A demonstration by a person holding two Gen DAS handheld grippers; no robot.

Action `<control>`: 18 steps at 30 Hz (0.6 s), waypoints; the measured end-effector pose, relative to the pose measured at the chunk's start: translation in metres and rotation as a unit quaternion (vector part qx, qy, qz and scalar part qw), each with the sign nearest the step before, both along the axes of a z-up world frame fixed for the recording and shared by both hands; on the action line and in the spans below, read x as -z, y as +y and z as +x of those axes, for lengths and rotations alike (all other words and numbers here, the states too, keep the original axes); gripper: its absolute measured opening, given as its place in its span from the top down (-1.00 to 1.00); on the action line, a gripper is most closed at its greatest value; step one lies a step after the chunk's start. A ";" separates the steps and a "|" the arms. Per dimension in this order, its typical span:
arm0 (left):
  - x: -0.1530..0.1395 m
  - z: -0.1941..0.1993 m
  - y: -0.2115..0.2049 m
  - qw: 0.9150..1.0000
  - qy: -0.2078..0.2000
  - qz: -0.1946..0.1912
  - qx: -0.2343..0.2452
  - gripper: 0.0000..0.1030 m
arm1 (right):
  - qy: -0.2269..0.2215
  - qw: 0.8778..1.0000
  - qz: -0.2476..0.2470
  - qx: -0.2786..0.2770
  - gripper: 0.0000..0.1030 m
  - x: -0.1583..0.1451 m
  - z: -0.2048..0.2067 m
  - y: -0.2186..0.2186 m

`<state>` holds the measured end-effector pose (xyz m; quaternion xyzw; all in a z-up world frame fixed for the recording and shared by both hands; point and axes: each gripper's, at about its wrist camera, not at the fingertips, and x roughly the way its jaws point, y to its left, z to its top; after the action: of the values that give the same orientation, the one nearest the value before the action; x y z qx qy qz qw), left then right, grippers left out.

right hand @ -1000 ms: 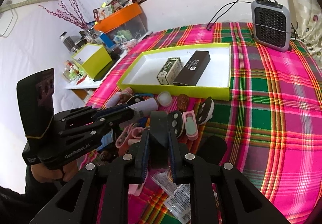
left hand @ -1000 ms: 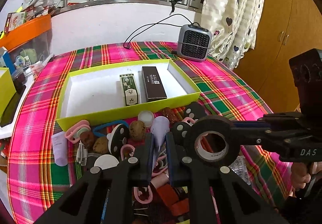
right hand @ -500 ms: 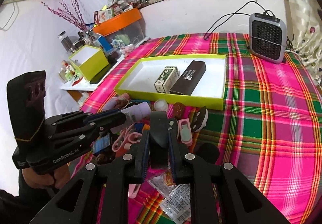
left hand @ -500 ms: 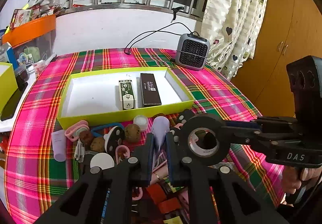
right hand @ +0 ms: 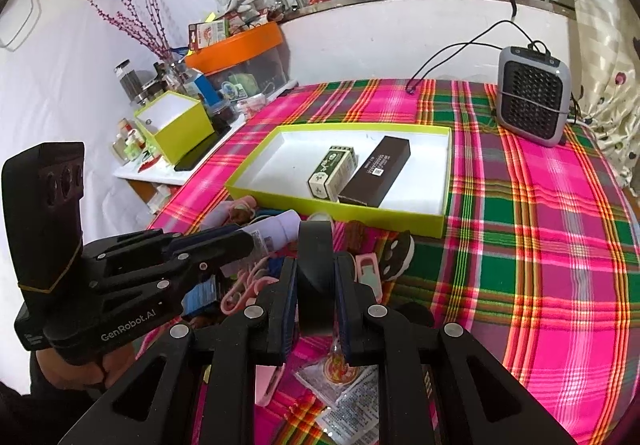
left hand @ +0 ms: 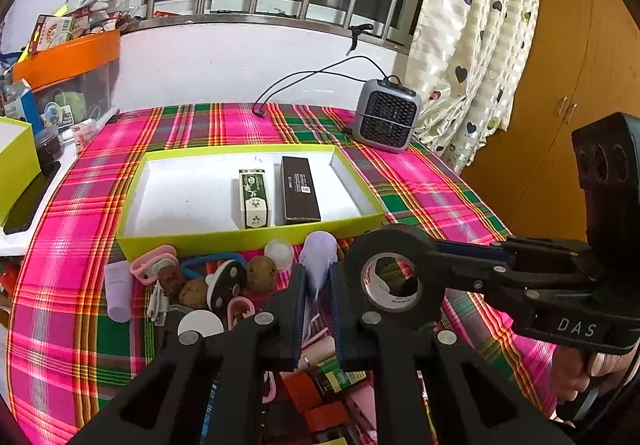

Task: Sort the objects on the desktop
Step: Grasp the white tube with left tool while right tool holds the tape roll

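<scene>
My left gripper [left hand: 318,277] is shut on a pale lilac tube [left hand: 319,251], held above the pile of small items. My right gripper [right hand: 316,269] is shut on a black tape roll [right hand: 316,245], seen edge-on between its fingers. In the left wrist view the tape roll [left hand: 394,245] hangs just right of the tube, with the right gripper [left hand: 440,257] reaching in from the right. In the right wrist view the left gripper [right hand: 250,241] comes in from the left with the tube [right hand: 276,227]. Beyond both lies the lime-green tray [left hand: 256,235], which holds a green-and-white box [left hand: 254,199] and a dark brown box [left hand: 300,189].
Below the grippers lies a pile of small items [left hand: 216,285]: walnuts, pink clips, a black-and-white case, packets. A grey fan heater [left hand: 388,121] stands at the back right of the plaid tablecloth [right hand: 540,245]. A side shelf [right hand: 176,125] with boxes and jars is on the left.
Both views have tipped up a little, so the tray and pile look slightly smaller and lower. The tape roll has drifted a bit nearer the tube. Both grips are unchanged.
</scene>
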<state>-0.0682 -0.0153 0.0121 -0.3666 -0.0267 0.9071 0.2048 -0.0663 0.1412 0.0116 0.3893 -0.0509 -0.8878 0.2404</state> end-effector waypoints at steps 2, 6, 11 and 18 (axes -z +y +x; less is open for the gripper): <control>-0.002 -0.002 0.000 1.000 0.001 0.001 -0.002 0.77 | 0.002 1.000 0.001 0.000 0.65 -0.001 -0.002 -0.001; -0.005 -0.005 -0.001 1.000 0.006 0.002 -0.005 0.77 | 0.006 1.000 0.002 0.000 0.65 -0.003 -0.006 -0.003; -0.008 -0.010 -0.001 1.000 0.010 0.002 -0.007 0.76 | 0.011 1.000 0.004 0.001 0.65 -0.006 -0.012 -0.004; -0.010 -0.019 0.000 1.000 0.015 -0.001 -0.008 0.76 | 0.014 1.000 0.007 0.004 0.65 -0.007 -0.022 -0.005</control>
<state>-0.0869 -0.0152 0.0219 -0.3533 -0.0259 0.9141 0.1975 -0.0886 0.1358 0.0185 0.3786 -0.0427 -0.8944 0.2345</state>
